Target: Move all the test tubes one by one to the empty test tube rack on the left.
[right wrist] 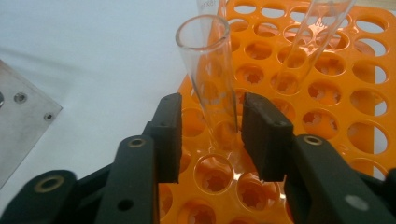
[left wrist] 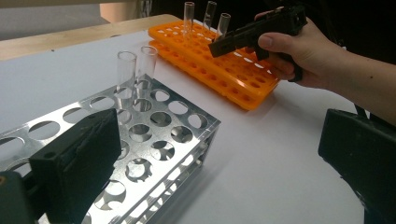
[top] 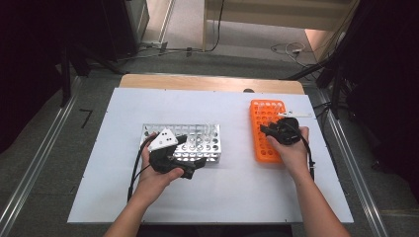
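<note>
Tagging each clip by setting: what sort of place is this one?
Probably a lab-style test bench set up for recording. A white table holds an orange tube rack and a metal rack with glass tubes; cables trail over the floor behind, and dark equipment stands around.

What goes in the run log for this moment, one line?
right claw: around glass tube in orange rack, small gaps at the pads | left claw: open, empty, by metal rack
</note>
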Demonstrator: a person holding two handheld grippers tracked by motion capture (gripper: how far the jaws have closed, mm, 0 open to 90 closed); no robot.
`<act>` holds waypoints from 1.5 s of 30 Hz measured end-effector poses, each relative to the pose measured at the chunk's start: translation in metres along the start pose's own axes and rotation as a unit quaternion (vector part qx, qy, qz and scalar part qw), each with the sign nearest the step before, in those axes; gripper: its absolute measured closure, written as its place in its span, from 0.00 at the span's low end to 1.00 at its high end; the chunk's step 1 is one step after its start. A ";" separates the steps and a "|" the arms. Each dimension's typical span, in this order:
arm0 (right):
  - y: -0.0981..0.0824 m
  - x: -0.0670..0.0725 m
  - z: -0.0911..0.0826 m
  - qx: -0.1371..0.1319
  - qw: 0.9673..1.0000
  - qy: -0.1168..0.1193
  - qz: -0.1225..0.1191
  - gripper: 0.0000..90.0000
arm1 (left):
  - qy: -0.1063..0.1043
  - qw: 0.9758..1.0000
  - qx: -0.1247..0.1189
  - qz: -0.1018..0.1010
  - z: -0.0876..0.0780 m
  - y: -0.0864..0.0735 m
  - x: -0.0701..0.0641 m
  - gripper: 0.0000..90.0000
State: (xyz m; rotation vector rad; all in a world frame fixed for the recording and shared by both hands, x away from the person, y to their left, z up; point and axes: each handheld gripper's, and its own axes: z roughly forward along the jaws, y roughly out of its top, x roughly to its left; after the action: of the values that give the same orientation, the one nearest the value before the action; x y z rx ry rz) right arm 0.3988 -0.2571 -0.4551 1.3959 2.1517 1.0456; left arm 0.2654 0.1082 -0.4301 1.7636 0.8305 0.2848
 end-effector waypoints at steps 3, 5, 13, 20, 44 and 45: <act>0.000 0.001 0.001 0.003 1.000 -0.011 -0.002 0.71 | 0.000 1.000 0.001 0.000 0.000 0.000 0.000 0.00; 0.000 0.003 0.002 0.003 1.000 -0.025 -0.008 0.76 | 0.000 1.000 0.000 -0.001 0.000 0.000 0.000 0.00; -0.001 0.002 -0.001 -0.012 0.999 -0.033 -0.005 0.82 | -0.001 1.000 0.002 0.002 0.001 0.000 -0.001 0.00; 0.000 -0.002 -0.016 -0.053 0.998 -0.019 -0.002 0.82 | -0.001 1.000 0.000 0.000 0.002 0.000 -0.001 0.00; -0.004 0.042 -0.066 -0.066 0.991 0.100 -0.057 0.82 | -0.014 1.000 0.002 0.012 0.004 0.004 -0.009 0.00; -0.004 0.046 -0.066 -0.063 0.990 0.106 -0.063 0.82 | -0.013 1.000 0.000 0.011 0.004 0.004 -0.009 0.00</act>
State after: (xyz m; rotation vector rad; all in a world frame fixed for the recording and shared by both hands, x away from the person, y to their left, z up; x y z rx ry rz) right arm 0.3329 -0.2427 -0.4108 1.1213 2.2412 1.3068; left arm 0.2626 0.0989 -0.4258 1.7742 0.7932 0.2744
